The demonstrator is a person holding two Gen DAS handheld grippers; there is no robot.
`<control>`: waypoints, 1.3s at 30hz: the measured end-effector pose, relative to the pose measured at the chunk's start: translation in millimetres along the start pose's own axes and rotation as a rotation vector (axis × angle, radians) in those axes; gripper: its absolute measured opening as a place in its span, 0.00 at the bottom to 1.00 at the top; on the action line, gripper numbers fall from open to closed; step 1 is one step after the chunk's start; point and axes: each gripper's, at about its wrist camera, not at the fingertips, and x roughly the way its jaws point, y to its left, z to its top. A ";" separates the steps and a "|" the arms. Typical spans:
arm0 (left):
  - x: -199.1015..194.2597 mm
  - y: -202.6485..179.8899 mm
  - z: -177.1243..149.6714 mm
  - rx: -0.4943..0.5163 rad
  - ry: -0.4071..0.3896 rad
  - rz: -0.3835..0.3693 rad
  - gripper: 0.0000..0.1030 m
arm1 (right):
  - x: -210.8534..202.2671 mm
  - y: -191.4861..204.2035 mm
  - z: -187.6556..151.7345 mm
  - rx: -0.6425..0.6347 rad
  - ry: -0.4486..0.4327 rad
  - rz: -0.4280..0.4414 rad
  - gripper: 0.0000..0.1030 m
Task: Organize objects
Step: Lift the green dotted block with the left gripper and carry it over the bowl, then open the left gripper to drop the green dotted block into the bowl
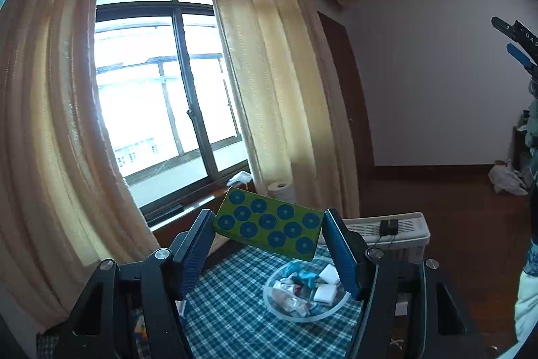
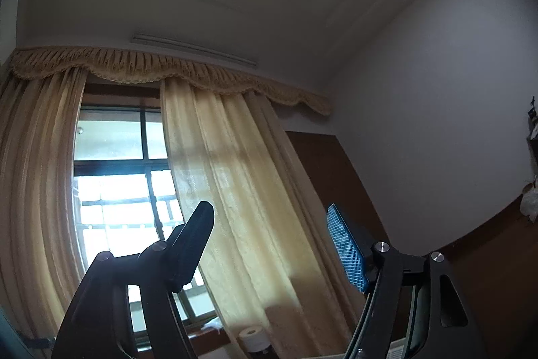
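Left claw (image 1: pixel 269 224) has the green box with blue dots (image 1: pixel 267 226) pinched end to end, up off the table (image 1: pixel 228 318), glass bowl (image 1: pixel 302 291) at 5 o'clock below it. I'd keep it level going down; right claw (image 2: pixel 269 241) is empty, half open.

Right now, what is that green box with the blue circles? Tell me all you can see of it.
The green box is flat and rectangular, its top face printed with eleven dark blue circles. It looks like cardboard or tin. It is held tilted in the air between the fingers of the left hand-held gripper, above the checked tablecloth.
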 end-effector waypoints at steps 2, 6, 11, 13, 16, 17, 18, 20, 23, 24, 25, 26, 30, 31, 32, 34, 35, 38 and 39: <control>6.8 -1.8 -3.7 -0.006 0.003 -0.021 0.67 | 1.0 -2.4 -3.5 -0.008 0.014 -0.016 0.70; 26.3 -3.6 -11.5 -0.029 0.034 -0.074 0.67 | 9.9 -6.8 -25.1 -0.007 0.075 -0.017 0.71; 65.4 -1.0 -29.7 -0.079 0.099 -0.123 0.67 | 35.7 -6.0 -80.2 -0.016 0.207 -0.008 0.73; 82.1 0.2 -40.4 -0.104 0.134 -0.140 0.67 | 48.8 -6.1 -108.2 -0.012 0.284 0.006 0.73; 111.3 -2.9 -59.4 -0.123 0.202 -0.167 0.67 | 71.1 -5.2 -148.6 0.017 0.391 0.030 0.73; 122.4 -5.0 -66.7 -0.127 0.226 -0.178 0.67 | 77.5 -5.0 -163.0 0.029 0.424 0.035 0.73; 130.8 -6.2 -71.4 -0.130 0.244 -0.187 0.67 | 83.8 -4.1 -177.8 0.040 0.458 0.045 0.73; 152.6 -9.4 -83.6 -0.133 0.282 -0.203 0.67 | 95.1 -0.1 -203.0 0.057 0.520 0.073 0.73; 182.4 -11.0 -95.5 -0.139 0.319 -0.220 0.67 | 105.9 8.6 -239.2 0.065 0.599 0.109 0.73; 194.8 -11.1 -100.2 -0.145 0.336 -0.230 0.67 | 109.7 12.5 -252.8 0.067 0.632 0.121 0.73; 202.3 -11.4 -103.8 -0.149 0.348 -0.235 0.67 | 113.6 16.5 -263.4 0.064 0.661 0.129 0.73; 211.0 -11.4 -108.0 -0.152 0.363 -0.240 0.67 | 116.8 20.2 -273.7 0.060 0.686 0.137 0.73; 241.5 -15.5 -122.8 -0.142 0.412 -0.244 0.67 | 122.2 26.7 -319.3 0.065 0.792 0.151 0.73; 248.8 -16.7 -127.0 -0.139 0.426 -0.246 0.67 | 125.5 28.8 -329.1 0.067 0.817 0.152 0.73; 254.0 -17.9 -130.6 -0.138 0.437 -0.250 0.67 | 129.3 31.4 -337.5 0.069 0.839 0.154 0.73; 266.3 -19.9 -137.8 -0.138 0.460 -0.257 0.67 | 133.8 34.1 -356.2 0.068 0.885 0.156 0.73; 272.2 -21.1 -141.5 -0.138 0.472 -0.261 0.67 | 135.5 35.9 -363.2 0.064 0.901 0.158 0.73; 286.0 -24.0 -151.3 -0.142 0.503 -0.270 0.67 | 138.1 39.8 -381.1 0.054 0.940 0.164 0.73; 288.9 -24.7 -152.9 -0.142 0.509 -0.271 0.67 | 139.7 42.3 -386.4 0.049 0.950 0.168 0.73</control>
